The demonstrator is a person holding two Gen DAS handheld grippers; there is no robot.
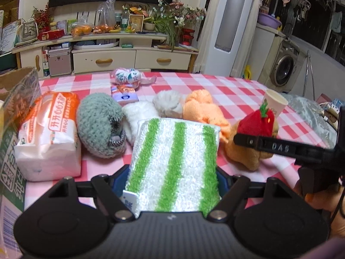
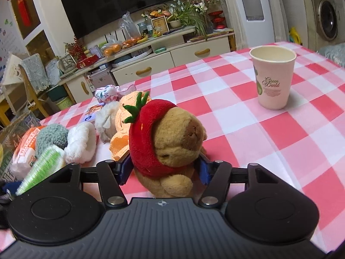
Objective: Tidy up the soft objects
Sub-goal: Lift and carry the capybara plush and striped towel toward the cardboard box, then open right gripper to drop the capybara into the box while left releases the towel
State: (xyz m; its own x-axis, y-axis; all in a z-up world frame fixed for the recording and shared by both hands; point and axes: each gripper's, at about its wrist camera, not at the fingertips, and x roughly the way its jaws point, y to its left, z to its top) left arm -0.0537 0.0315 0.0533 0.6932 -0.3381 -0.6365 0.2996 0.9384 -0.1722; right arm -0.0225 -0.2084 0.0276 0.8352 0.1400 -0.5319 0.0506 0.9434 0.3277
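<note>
The checked surface (image 2: 248,112) lies bare toward its far right corner, save a paper cup (image 2: 272,76). My left gripper (image 1: 172,172) has its fingers clamped on the green-striped cloth (image 1: 174,161), which hides their tips. My right gripper (image 2: 165,168) fingers flank the strawberry-hooded plush (image 2: 168,138); whether they press it I cannot tell. Other soft things (image 1: 99,125) crowd the left edge, partly hidden.

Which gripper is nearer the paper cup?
Right. The right gripper, jaws around the brown plush toy, has the paper cup ahead to its right. The left gripper, holding the green-striped cloth, sits further off, beyond the plush.
</note>
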